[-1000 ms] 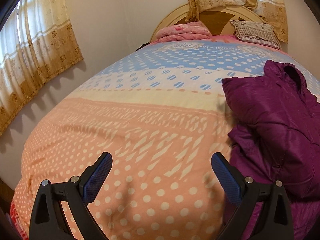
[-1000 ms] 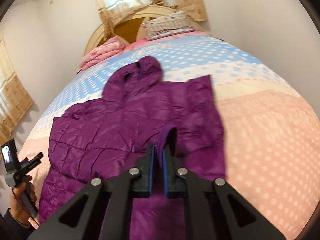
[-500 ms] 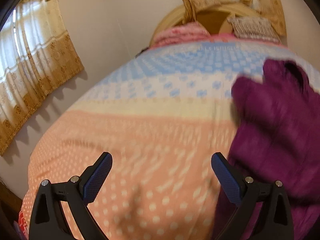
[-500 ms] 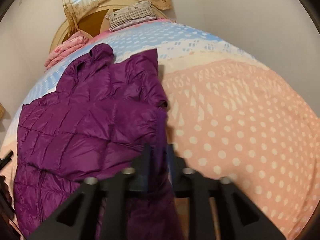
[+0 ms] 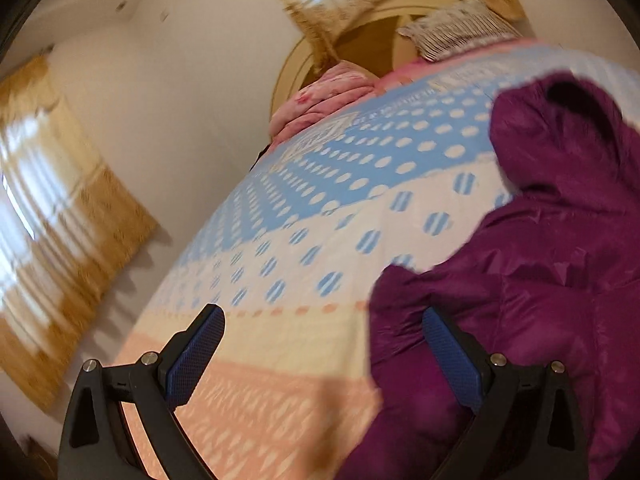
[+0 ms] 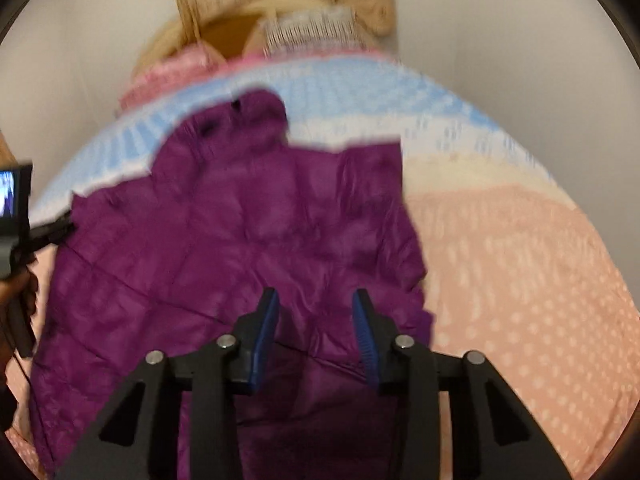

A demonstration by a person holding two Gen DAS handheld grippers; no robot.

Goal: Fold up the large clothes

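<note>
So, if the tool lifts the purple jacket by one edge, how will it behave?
The purple jacket is quilted and puffy, so it is probably light for its size. It lies in soft folds on the bedspread, so it would likely droop, not stay flat. Its shiny fabric may slip between the pads.

My left gripper (image 5: 320,354) jaws spread wide, nothing between pads. My right gripper (image 6: 314,332) pitched down, jaws just closing partway from wider gap, pads gripping nothing.
</note>
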